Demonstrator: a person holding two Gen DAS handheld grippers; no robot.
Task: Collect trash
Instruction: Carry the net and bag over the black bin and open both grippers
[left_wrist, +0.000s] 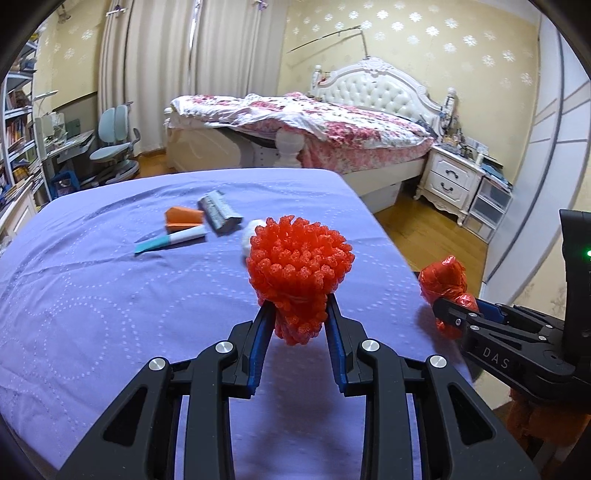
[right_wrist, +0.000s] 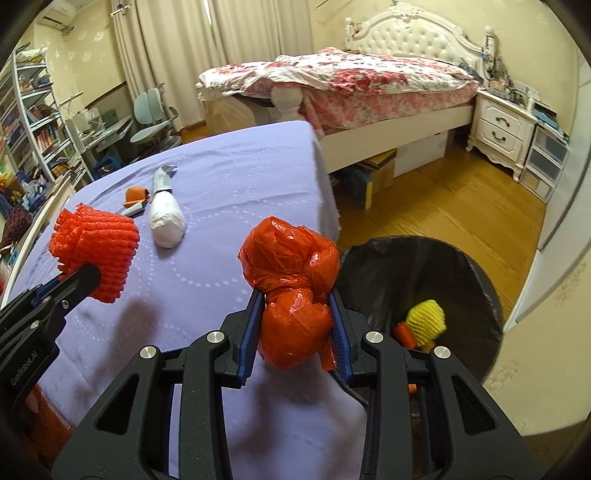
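Note:
My left gripper (left_wrist: 297, 308) is shut on a red foam fruit net (left_wrist: 298, 266) and holds it above the purple-covered table (left_wrist: 92, 295). The net also shows in the right wrist view (right_wrist: 96, 251). My right gripper (right_wrist: 295, 314) is shut on a crumpled red plastic bag (right_wrist: 291, 295), held at the table's right edge beside a black-lined trash bin (right_wrist: 476, 291). The bag also shows in the left wrist view (left_wrist: 445, 282). The bin holds a yellow foam net (right_wrist: 424, 317) and an orange scrap (right_wrist: 402, 334).
On the table lie a white wad (right_wrist: 167, 221), an orange carton (left_wrist: 183, 217), a grey wrapper (left_wrist: 218, 212) and a teal and white tube (left_wrist: 171, 240). A bed (left_wrist: 332, 122), nightstand (left_wrist: 448, 177), desk chair (left_wrist: 114, 147) and wooden floor (right_wrist: 443, 206) lie beyond.

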